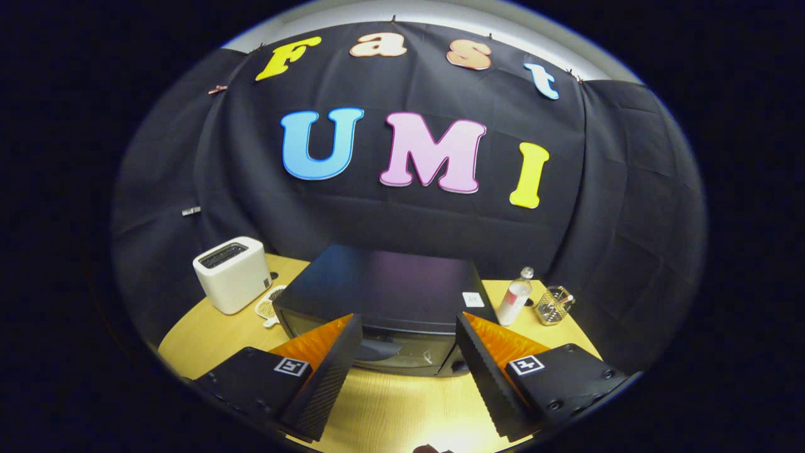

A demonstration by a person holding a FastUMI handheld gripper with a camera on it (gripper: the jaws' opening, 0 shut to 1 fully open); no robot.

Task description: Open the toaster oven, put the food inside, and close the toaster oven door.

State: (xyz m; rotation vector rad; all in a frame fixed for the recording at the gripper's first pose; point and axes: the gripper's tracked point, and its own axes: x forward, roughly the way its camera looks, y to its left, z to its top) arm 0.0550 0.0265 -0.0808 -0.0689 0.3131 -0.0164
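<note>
A black toaster oven stands on the wooden table, seen from above and in front. Its glass door faces me and is closed, with the handle bar running along its top edge. My gripper hovers above the table just in front of the oven, open wide, with nothing between its fingers. The door shows in the gap between the two fingers. A small pale item lies on the table at the oven's left side, partly hidden; I cannot tell what it is.
A white slot toaster stands left of the oven. To the oven's right are a clear plastic bottle and a small glass jar. The black cloth wall hangs close behind the table. Bare wood lies beneath the fingers.
</note>
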